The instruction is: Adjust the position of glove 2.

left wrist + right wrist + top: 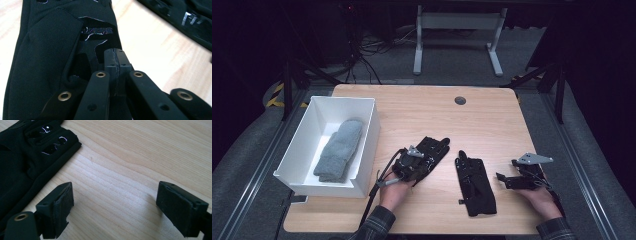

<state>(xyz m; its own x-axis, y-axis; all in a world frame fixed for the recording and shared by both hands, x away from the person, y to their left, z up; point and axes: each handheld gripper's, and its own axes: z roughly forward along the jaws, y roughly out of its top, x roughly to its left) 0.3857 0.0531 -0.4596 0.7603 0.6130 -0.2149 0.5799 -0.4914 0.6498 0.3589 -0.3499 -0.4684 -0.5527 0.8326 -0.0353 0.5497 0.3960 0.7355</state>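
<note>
Item: black glove (pixel 428 152), lying on the desk (pixel 492 120) beside the white bin (pixel 367 145), pinched at its cuff by the left gripper (pixel 115 62), fingers pressed together. Second glove (pixel 475 185) lies unheld; right gripper (pixel 113 207) fingers are spread. Step judged: transfer to bin; a lift over the wall is required next.

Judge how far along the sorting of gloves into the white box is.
Done: a grey knitted glove lies in the white box. In hand: the left tongs are shut on one black glove beside the box. Left: the other black glove lies on the table; the right tongs stand open, empty.
</note>
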